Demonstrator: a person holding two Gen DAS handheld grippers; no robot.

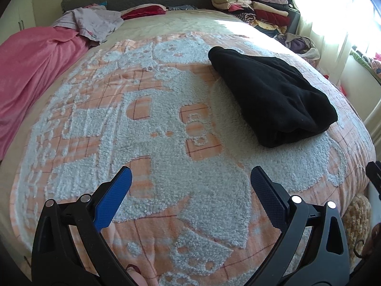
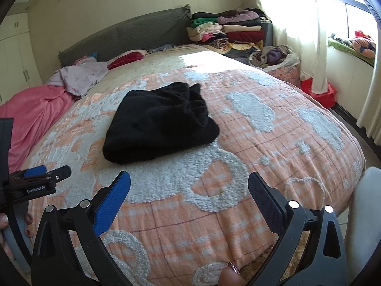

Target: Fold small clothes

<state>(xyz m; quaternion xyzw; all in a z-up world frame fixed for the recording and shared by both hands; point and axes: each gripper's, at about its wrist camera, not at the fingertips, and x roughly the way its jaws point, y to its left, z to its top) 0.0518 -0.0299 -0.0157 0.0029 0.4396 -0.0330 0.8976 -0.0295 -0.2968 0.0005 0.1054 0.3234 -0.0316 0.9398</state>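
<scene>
A black fleece garment (image 1: 273, 95) lies folded into a compact bundle on the orange-and-white bedspread (image 1: 154, 131); the right wrist view shows the same garment (image 2: 159, 124) in mid-bed. My left gripper (image 1: 190, 178) hovers open over the bedspread, short of the garment and to its left, nothing between its blue pads. My right gripper (image 2: 189, 182) is also open and empty, nearer the bed's front edge than the garment. The left gripper (image 2: 45, 174) shows side-on at the left edge of the right wrist view.
A pink blanket (image 1: 31, 71) and a crumpled lilac garment (image 1: 95, 21) lie at the bed's far left. Stacked folded clothes (image 2: 228, 31) stand beyond the headboard corner, with a cloth-filled basket (image 2: 278, 62) and red bag (image 2: 319, 93) on the floor by the curtain.
</scene>
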